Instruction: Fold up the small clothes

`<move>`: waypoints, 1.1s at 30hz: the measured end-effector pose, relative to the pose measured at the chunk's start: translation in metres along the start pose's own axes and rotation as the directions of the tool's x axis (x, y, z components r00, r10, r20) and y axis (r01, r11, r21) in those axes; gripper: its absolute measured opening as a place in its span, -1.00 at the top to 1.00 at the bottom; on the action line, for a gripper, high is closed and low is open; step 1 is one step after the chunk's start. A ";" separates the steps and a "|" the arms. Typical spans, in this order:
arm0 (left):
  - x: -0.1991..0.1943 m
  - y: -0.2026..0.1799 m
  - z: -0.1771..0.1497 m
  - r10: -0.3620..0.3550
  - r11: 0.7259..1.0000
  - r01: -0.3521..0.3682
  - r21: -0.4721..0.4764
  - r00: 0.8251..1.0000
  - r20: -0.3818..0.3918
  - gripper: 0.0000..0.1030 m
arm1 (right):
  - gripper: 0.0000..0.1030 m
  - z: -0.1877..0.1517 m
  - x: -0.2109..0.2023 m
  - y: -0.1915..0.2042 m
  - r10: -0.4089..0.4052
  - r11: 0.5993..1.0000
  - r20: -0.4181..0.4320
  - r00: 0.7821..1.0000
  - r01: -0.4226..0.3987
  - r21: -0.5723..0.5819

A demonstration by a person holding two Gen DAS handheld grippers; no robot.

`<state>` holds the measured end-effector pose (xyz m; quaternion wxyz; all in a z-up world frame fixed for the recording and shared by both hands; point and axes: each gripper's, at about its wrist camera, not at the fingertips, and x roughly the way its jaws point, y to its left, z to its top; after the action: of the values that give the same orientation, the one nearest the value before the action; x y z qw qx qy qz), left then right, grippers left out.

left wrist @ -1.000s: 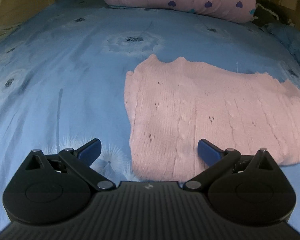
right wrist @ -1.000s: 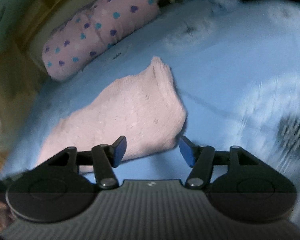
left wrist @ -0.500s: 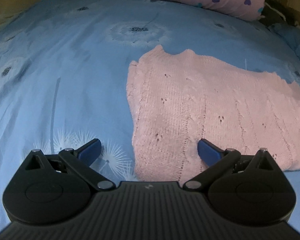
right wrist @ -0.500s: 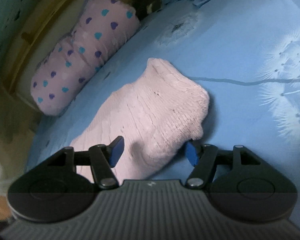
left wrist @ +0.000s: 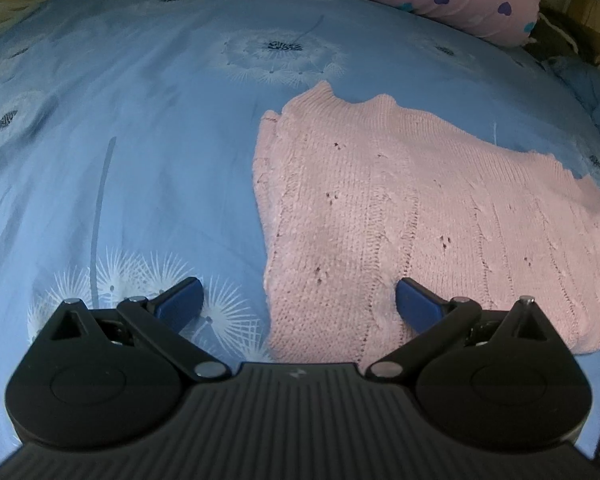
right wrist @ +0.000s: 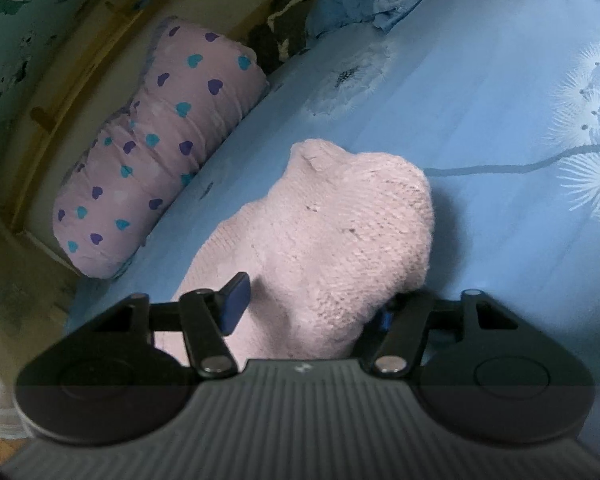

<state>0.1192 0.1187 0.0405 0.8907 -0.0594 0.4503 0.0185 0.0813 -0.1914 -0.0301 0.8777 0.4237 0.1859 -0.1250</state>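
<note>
Left gripper: jaws wide apart, nothing pinched; one blue pad over the bedsheet, the other over the knit
Pink knit garment: lies flat on the blue dandelion bedsheet, its near corner reaching in between the left jaws and spreading ahead and to their right
Right gripper: jaws have just been closing, a bunched end of the garment sits between them; whether the pads press it cannot be told
Pillow: pink with hearts, far ahead of both jaws
</note>
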 end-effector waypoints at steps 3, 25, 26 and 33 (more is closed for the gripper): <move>0.000 0.000 0.000 0.000 1.000 0.000 0.000 1.000 0.000 -1.00 | -0.01 0.000 -0.001 -0.001 -0.006 1.000 -0.004 1.000 0.006 -0.007; -0.002 0.002 0.002 -0.007 1.000 0.007 0.002 1.000 0.001 -1.00 | -0.07 0.009 0.002 -0.007 0.030 0.985 0.043 0.999 -0.037 0.167; -0.002 0.002 0.002 -0.007 1.000 0.007 0.005 1.000 0.001 -1.00 | 0.13 0.010 0.003 -0.007 0.028 0.986 0.035 0.999 -0.033 0.162; -0.004 0.006 0.003 -0.015 1.000 0.015 -0.001 1.000 0.006 -1.00 | 0.42 0.017 0.004 0.001 0.024 0.996 0.009 1.000 -0.025 0.090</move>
<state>0.1189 0.1252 0.0445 0.8921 -0.0633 0.4472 0.0122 0.0891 -0.2047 -0.0218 0.8599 0.4646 0.1714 -0.1240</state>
